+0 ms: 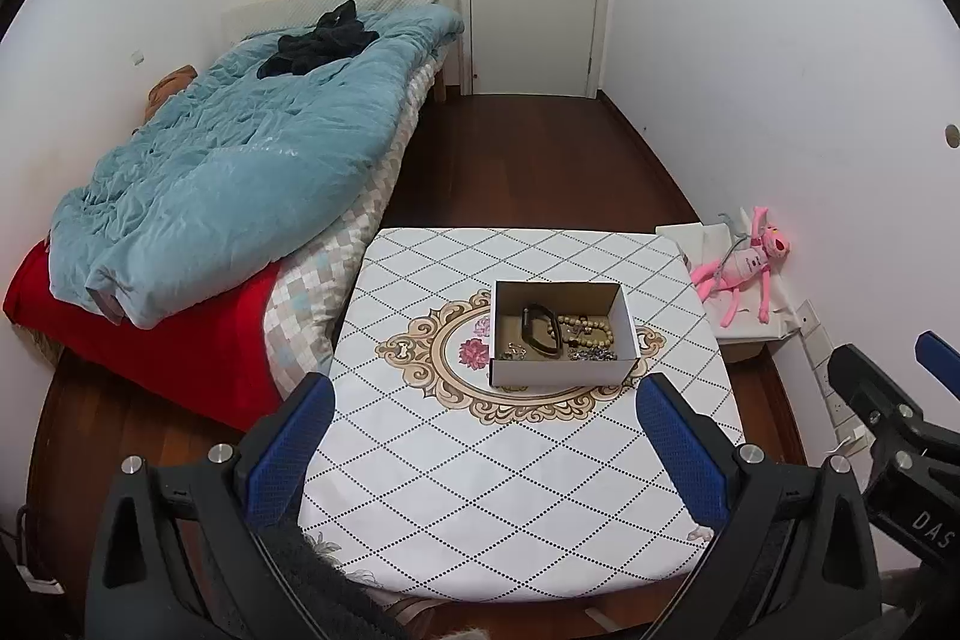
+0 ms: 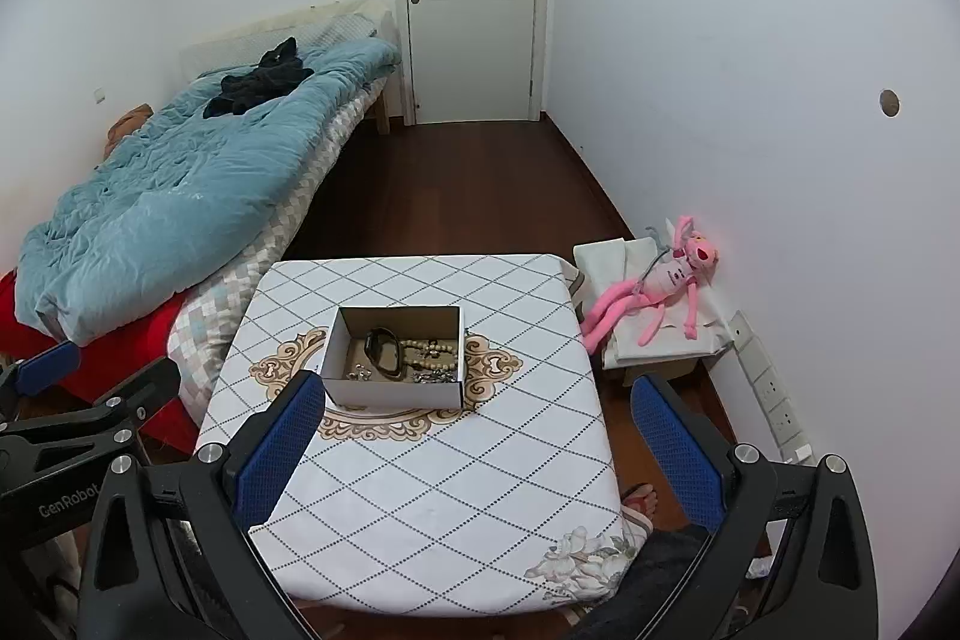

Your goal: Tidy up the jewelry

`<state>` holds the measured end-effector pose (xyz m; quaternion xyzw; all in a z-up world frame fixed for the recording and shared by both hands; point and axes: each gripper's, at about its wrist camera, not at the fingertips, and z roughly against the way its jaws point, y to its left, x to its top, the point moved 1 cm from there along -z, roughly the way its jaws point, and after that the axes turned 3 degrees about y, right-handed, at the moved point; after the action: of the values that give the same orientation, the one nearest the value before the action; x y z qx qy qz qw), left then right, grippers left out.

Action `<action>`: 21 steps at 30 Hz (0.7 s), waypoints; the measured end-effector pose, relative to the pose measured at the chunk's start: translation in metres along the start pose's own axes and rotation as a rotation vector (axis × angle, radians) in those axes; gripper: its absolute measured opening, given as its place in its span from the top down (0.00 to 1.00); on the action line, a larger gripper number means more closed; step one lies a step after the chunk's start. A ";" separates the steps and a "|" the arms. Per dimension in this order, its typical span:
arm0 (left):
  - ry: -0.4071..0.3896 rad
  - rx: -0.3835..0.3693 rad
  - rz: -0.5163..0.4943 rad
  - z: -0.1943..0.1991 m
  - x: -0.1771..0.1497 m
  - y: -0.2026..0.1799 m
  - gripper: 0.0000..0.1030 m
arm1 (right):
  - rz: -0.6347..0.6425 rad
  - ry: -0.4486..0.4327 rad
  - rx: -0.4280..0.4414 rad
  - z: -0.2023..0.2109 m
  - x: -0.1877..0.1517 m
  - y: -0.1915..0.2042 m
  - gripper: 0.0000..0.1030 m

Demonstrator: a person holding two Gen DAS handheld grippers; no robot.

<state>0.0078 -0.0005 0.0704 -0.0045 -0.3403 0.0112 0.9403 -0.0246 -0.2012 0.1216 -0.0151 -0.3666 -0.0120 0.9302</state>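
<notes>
Jewelry point(image 1: 561, 334) sits piled in an open white cardboard box point(image 1: 563, 369) at the centre of a small table point(image 1: 510, 490), on the tablecloth's tan scrolled medallion. Inside: a dark oval bangle point(image 1: 536, 331), a strand of pale round beads point(image 1: 591, 330), and small silvery chain pieces point(image 1: 594, 353) along the near wall. Tablecloth is white and smooth, with a dotted diamond grid.

Left gripper point(image 1: 483, 451) hangs over the table's near edge, blue textured pads spread wide, nothing between them. Right gripper point(image 2: 474, 451) likewise gaping and empty, the box point(image 2: 393, 391) just past its left pad.

Only the right wrist view shows a sandalled foot point(image 2: 639, 499) beside the table and a printed flower point(image 2: 585, 556) at the cloth's corner. Left view shows more of the red blanket point(image 1: 180, 340) under the crumpled blue quilt point(image 1: 240, 160). A pink plush toy point(image 2: 654, 286) lies against the wall in both.
</notes>
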 end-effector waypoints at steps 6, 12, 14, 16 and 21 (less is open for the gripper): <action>0.031 0.007 0.006 -0.012 0.009 -0.001 0.00 | -0.009 0.002 -0.020 -0.008 0.008 -0.005 0.00; 0.050 0.031 0.003 -0.033 0.022 -0.003 0.00 | -0.021 0.040 -0.048 -0.035 0.018 -0.009 0.00; 0.061 0.035 0.002 -0.040 0.025 -0.003 0.00 | -0.020 0.051 -0.049 -0.043 0.022 -0.009 0.00; 0.083 0.032 0.001 -0.051 0.027 -0.004 0.00 | -0.018 0.060 -0.050 -0.052 0.026 -0.008 0.00; 0.125 0.027 0.007 -0.070 0.031 -0.006 0.00 | -0.013 0.092 -0.040 -0.076 0.035 -0.005 0.00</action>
<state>0.0764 -0.0062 0.0360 0.0064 -0.2806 0.0188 0.9596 0.0525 -0.2097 0.0898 -0.0306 -0.3230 -0.0260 0.9456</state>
